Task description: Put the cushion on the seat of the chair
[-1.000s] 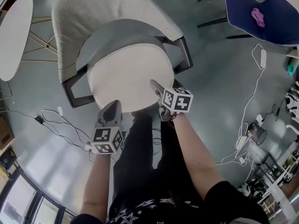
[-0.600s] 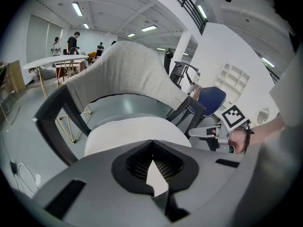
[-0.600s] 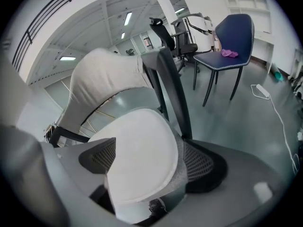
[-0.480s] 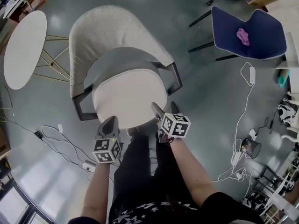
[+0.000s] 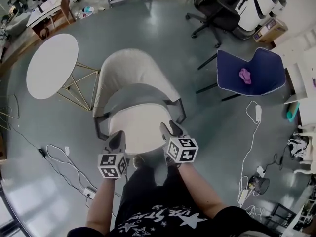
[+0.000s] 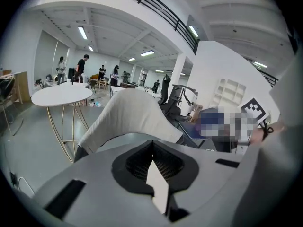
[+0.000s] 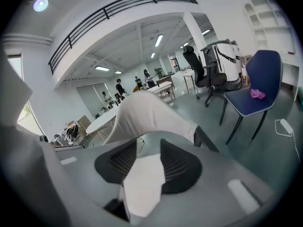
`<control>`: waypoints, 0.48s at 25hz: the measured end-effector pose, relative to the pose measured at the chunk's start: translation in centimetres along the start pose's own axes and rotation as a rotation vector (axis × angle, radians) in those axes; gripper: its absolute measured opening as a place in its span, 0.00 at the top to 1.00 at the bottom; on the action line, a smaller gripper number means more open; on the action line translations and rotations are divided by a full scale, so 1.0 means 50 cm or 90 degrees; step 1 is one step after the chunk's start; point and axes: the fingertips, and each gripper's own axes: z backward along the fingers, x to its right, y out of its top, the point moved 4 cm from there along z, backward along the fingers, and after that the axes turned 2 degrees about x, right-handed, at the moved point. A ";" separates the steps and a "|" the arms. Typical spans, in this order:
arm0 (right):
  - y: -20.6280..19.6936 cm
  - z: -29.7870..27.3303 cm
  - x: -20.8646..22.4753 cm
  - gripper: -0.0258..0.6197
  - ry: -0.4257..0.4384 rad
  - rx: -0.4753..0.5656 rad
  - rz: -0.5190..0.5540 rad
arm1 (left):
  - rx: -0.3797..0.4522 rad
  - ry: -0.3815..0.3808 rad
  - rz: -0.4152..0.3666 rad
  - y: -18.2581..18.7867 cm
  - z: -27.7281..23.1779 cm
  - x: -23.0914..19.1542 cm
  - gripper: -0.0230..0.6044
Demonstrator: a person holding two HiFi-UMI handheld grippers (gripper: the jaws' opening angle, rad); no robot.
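Observation:
A round white cushion [image 5: 138, 127] lies flat on the grey seat [image 5: 129, 94] of a chair with a curved beige backrest [image 5: 128, 68]. Both grippers hover above the cushion's near edge, apart from it. My left gripper [image 5: 117, 139] is at the near left, and in the left gripper view its jaws [image 6: 152, 144] meet at the tips with nothing held. My right gripper [image 5: 170, 129] is at the near right. Its jaws are closing with a gap still between them [image 7: 149, 148] and nothing in it. Past both sets of jaws rises the backrest [image 7: 147, 115].
A white oval table [image 5: 52, 65] on thin gold legs stands left of the chair. A blue chair [image 5: 252, 73] with a pink thing [image 5: 245, 75] on it is at the right, a black office chair [image 5: 217, 11] behind. Cables [image 5: 64, 157] trail on the grey floor.
Both grippers have lifted up off the cushion's near edge. The head view has pulled back and shows more of the room. The cushion stays on the seat.

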 end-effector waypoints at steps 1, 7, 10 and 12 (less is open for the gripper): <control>0.027 0.010 -0.006 0.80 0.004 0.023 0.010 | 0.013 0.004 0.001 0.012 0.012 0.006 0.95; 0.112 0.032 -0.005 0.96 0.100 0.071 0.038 | 0.064 0.053 0.010 0.034 0.060 0.055 0.95; 0.149 0.037 -0.018 0.96 0.158 0.045 0.075 | 0.094 0.094 0.025 0.063 0.097 0.086 0.95; 0.180 0.043 -0.024 0.96 0.199 0.044 0.099 | 0.112 0.119 0.031 0.078 0.110 0.108 0.95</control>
